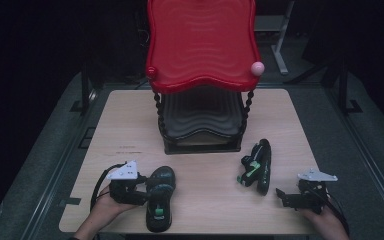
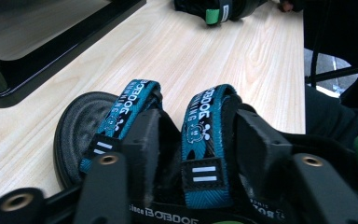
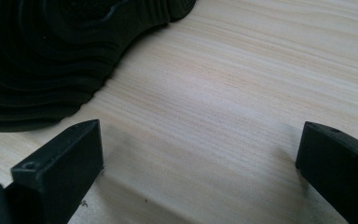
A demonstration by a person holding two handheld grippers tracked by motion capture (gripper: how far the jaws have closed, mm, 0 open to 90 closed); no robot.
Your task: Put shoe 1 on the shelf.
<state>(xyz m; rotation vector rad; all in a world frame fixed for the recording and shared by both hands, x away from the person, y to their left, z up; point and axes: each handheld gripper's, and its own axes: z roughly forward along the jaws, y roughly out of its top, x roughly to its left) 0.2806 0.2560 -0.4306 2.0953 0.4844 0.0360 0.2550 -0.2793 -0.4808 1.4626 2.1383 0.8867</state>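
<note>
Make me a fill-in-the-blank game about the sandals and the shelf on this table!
1. The two-tier shelf has a top tray coloured ____.
2. The left gripper has its jaws around a blue strap of the black sandal near the table's ____ edge.
3. The right gripper has its jaws ____ over bare wooden table.

Missing words: red; front; open

L gripper (image 1: 142, 189) jaws part-open, R gripper (image 1: 283, 196) jaws wide open, both low.
</note>
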